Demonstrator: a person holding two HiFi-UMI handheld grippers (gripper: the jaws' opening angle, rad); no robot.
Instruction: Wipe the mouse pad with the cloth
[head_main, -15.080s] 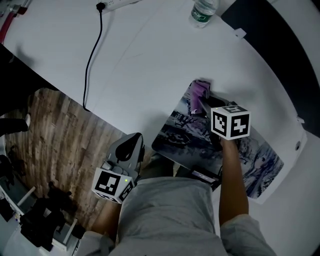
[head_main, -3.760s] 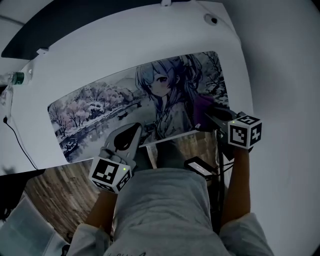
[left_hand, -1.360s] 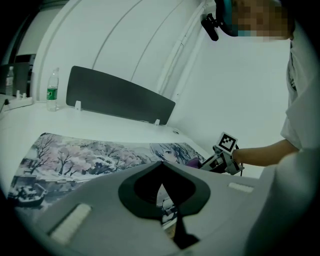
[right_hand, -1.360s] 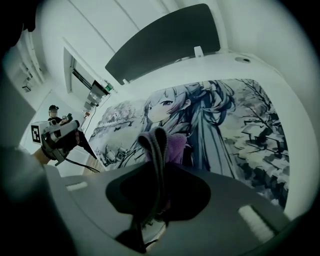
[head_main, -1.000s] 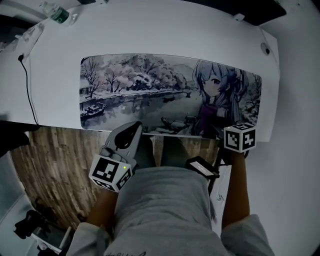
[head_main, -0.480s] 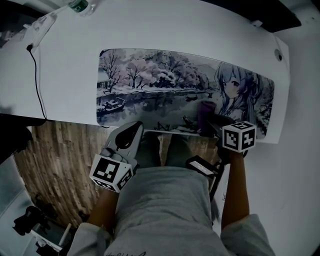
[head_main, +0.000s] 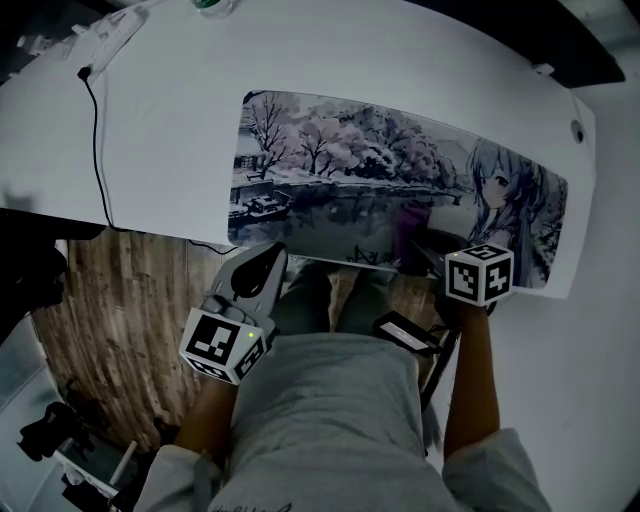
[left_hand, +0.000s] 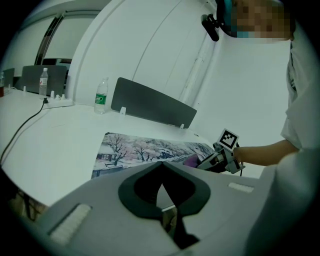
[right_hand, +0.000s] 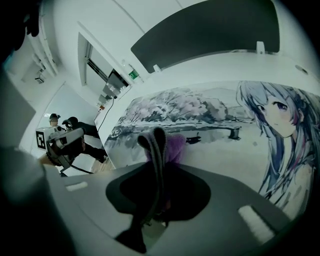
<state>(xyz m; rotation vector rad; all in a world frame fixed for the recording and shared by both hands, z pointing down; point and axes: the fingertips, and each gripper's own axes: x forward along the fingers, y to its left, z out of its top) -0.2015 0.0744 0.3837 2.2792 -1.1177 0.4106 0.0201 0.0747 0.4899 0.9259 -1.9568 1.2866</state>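
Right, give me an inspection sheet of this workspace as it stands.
Surface: white table, with the pad lying along its near edge.
Job's things: pad flat, printed side up; purple cloth on its near right part.
Clutter: bottle and power strip at the far left.
Grippers: right gripper shut on the cloth; left gripper shut, empty, held off the table's near edge.
Cables: black cable runs from the power strip to the near edge.
Surroundings: wood floor; dark divider behind the table.
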